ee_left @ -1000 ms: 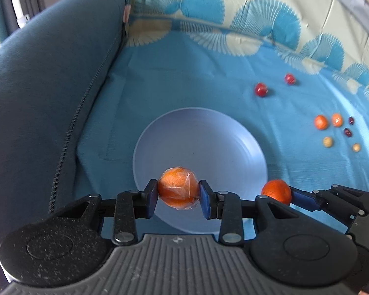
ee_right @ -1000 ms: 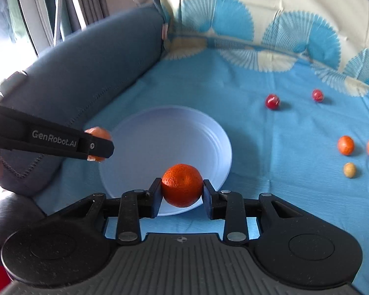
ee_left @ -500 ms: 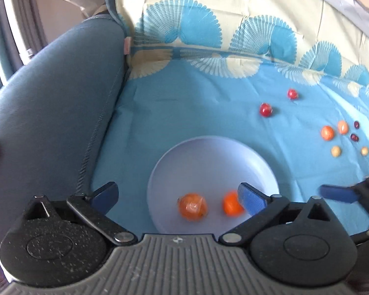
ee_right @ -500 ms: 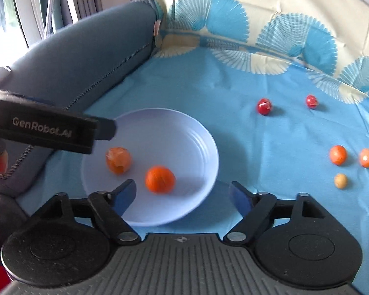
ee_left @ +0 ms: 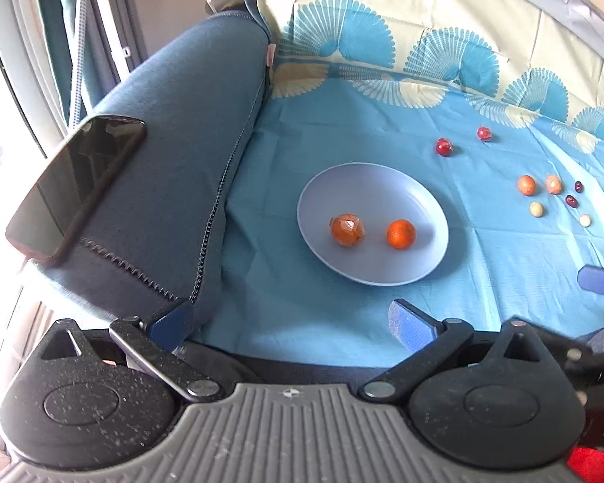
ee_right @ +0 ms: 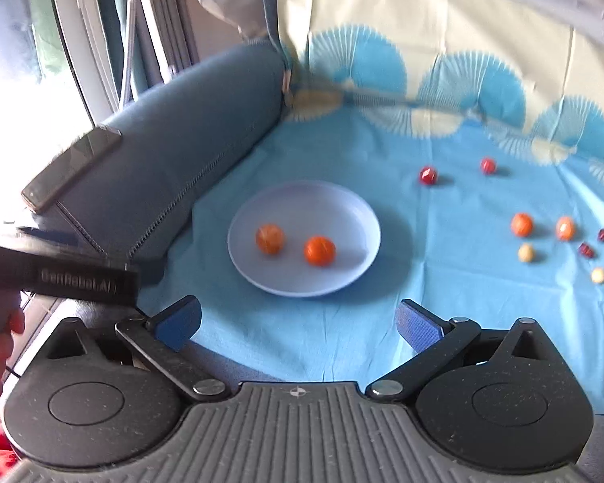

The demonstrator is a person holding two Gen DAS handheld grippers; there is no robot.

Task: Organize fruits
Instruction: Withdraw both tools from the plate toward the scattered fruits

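Two tangerines (ee_left: 372, 231) lie side by side in the plate (ee_left: 382, 177) on the cloth (ee_left: 322, 129); smaller fruits (ee_left: 543, 197) lie scattered to its right, a phone (ee_left: 76, 185) on the armrest (ee_left: 181, 129) to its left.

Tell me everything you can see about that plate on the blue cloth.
The plate is round, shallow and pale lavender-blue, with a smooth matte look like plastic and a gently raised rim. It lies flat and upright on the blue cloth, close beside the grey-blue cushion but apart from it. Two orange fruits rest in it side by side, apart: a wrapped one on the left, a bare one on the right. No gripper touches it.
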